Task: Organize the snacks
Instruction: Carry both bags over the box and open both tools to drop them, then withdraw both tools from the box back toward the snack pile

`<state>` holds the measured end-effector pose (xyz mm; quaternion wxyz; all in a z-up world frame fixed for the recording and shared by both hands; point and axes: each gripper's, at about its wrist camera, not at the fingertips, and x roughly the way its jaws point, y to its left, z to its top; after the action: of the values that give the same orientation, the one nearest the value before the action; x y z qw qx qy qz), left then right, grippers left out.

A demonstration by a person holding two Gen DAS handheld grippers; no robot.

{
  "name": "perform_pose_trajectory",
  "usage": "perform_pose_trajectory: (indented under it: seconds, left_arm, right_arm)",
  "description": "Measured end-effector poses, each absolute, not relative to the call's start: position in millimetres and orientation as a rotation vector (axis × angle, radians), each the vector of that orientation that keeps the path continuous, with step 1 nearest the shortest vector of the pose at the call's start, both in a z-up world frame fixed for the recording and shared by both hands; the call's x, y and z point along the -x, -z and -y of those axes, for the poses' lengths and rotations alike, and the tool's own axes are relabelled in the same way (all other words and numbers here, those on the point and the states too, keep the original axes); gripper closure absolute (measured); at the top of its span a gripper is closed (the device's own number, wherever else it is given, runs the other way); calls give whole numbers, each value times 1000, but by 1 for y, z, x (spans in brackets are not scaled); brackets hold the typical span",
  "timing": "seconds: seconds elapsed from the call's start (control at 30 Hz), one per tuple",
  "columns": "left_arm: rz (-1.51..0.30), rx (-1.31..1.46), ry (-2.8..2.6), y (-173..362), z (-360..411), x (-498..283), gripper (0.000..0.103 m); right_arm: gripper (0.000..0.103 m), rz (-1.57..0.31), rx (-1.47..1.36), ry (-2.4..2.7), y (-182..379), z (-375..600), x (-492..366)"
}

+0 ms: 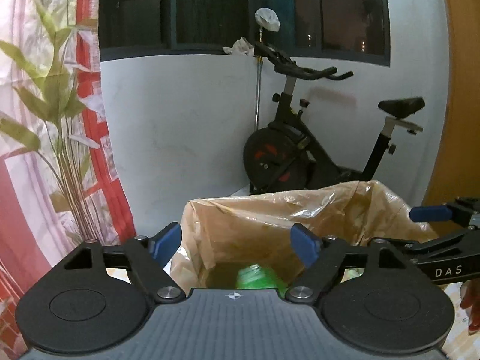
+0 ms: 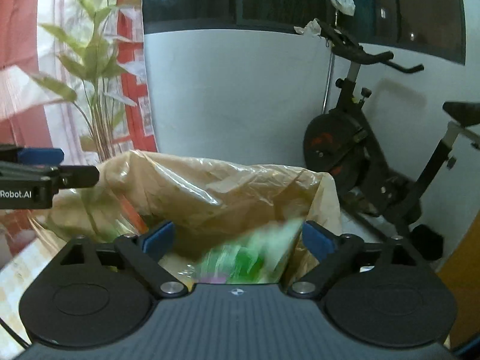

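A tan plastic bag [image 1: 270, 210] stands wide open in front of both grippers. My left gripper [image 1: 237, 240] is open over the bag's near rim, with nothing between its blue pads. Deep inside lies a blurred green snack packet [image 1: 258, 277]. My right gripper [image 1: 420, 228] reaches in from the right edge. In the right wrist view, my right gripper [image 2: 238, 237] is open above the bag [image 2: 210, 186]. The green packet [image 2: 240, 258] shows as a smear low between its fingers, and neither pad presses on it. My left gripper [image 2: 60, 165] pokes in from the left.
A black exercise bike [image 1: 300, 150] stands against the white wall behind the bag. A leafy plant [image 1: 57, 105] and a red and white curtain [image 1: 99, 150] are at the left. An orange-brown panel [image 1: 456, 120] borders the right. A hand [image 1: 471, 306] shows at the right edge.
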<state>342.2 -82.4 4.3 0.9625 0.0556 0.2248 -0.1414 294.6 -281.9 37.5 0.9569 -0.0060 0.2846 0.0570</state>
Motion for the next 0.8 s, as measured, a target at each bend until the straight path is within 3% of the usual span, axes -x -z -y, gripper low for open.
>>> perform_pose_trajectory:
  seconds: [0.8]
  left_arm:
    - [-393,-70,224,-35,42,-253,21]
  right_arm:
    - [8,-530,-47,-83,-65,291,-212]
